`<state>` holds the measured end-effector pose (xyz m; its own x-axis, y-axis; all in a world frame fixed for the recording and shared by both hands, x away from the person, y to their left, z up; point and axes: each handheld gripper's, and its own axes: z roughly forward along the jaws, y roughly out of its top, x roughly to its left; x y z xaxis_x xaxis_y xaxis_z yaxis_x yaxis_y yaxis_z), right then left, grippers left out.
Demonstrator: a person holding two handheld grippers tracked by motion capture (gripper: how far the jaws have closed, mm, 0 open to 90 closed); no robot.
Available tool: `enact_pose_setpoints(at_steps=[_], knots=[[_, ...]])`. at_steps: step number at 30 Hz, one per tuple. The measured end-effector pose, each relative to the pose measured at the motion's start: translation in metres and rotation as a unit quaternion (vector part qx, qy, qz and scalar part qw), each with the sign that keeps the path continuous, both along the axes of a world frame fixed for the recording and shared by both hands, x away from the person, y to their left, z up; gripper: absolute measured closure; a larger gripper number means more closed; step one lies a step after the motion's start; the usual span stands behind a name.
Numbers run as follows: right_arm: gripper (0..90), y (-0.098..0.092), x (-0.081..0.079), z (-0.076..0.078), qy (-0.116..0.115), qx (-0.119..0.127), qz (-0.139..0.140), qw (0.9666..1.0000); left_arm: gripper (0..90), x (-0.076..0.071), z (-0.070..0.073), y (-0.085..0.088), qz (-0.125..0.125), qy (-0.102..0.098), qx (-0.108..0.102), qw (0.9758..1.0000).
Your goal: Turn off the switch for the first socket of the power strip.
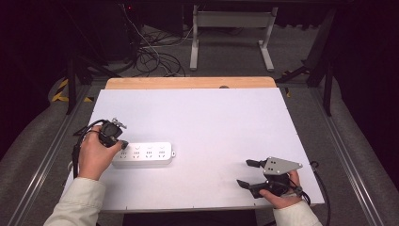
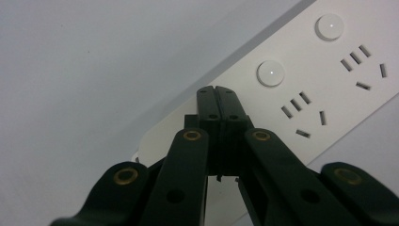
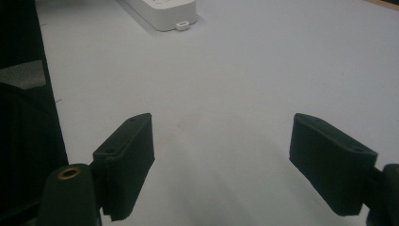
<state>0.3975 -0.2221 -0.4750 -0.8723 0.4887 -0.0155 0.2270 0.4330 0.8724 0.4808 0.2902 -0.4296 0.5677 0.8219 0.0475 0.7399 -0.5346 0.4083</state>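
Black jaws of the left gripper [image 2: 218,92] are rising from the bottom of the left gripper view, pressed flat against each other with nothing between them. Their joined tips are pointing down at the near end of the power strip [image 2: 301,89]; whether they are touching its top or hovering just above it cannot be told. Just past the tips, a round white button [image 2: 270,73] is sitting on the strip, with a set of socket slots beside it, and a second button [image 2: 330,27] is lying farther along with more slots.

From the high view, the strip [image 1: 143,154] is lying flat on the white table [image 1: 202,117], in its left half and toward the person's side, long axis running left to right. The left hand [image 1: 94,155] is holding the left gripper [image 1: 124,145] over the strip's left end, a cable looping off behind it toward the table's left edge.

Well apart from the strip, near the front right corner of the table, the right hand [image 1: 280,193] is holding the right gripper [image 1: 248,173], which is carrying a grey three-cornered plate on top. Its jaws are standing wide, aimed leftward and holding nothing. In the right gripper view, the right gripper [image 3: 221,160] is showing bare table between its two pads, and the end of the strip [image 3: 162,12] is lying far off at the top edge.
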Motion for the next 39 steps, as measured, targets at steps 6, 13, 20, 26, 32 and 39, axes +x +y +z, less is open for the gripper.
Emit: enact_pose_setpoints(at_steps=[6,13,20,26,32,39], knots=[[23.1,0.0001,-0.0001,0.0000,0.000,0.000,0.001,1.0000,89.8,0.0004,-0.0015,-0.0007,-0.001,0.001,0.003,1.0000],[23.1,0.0003,-0.0003,-0.0001,0.000,0.000,0.001,1.0000,89.9,-0.0001,-0.0022,-0.0010,-0.003,-0.002,0.005,1.0000],[23.1,0.0004,-0.0005,-0.0001,0.001,0.000,0.002,1.0000,89.9,-0.0011,-0.0026,-0.0013,-0.001,-0.005,0.007,1.0000],[23.1,0.0008,-0.0007,-0.0002,0.002,0.000,0.003,1.0000,90.0,-0.0015,-0.0030,0.0003,0.000,-0.009,0.004,0.9999],[23.1,0.0008,-0.0010,-0.0001,0.001,0.000,0.003,1.0000,90.0,-0.0021,-0.0037,0.0026,0.003,-0.010,-0.005,0.9999],[23.1,0.0010,-0.0011,-0.0002,0.002,-0.001,0.004,1.0000,90.0,-0.0039,-0.0052,0.0022,0.007,-0.012,-0.011,0.9998]])
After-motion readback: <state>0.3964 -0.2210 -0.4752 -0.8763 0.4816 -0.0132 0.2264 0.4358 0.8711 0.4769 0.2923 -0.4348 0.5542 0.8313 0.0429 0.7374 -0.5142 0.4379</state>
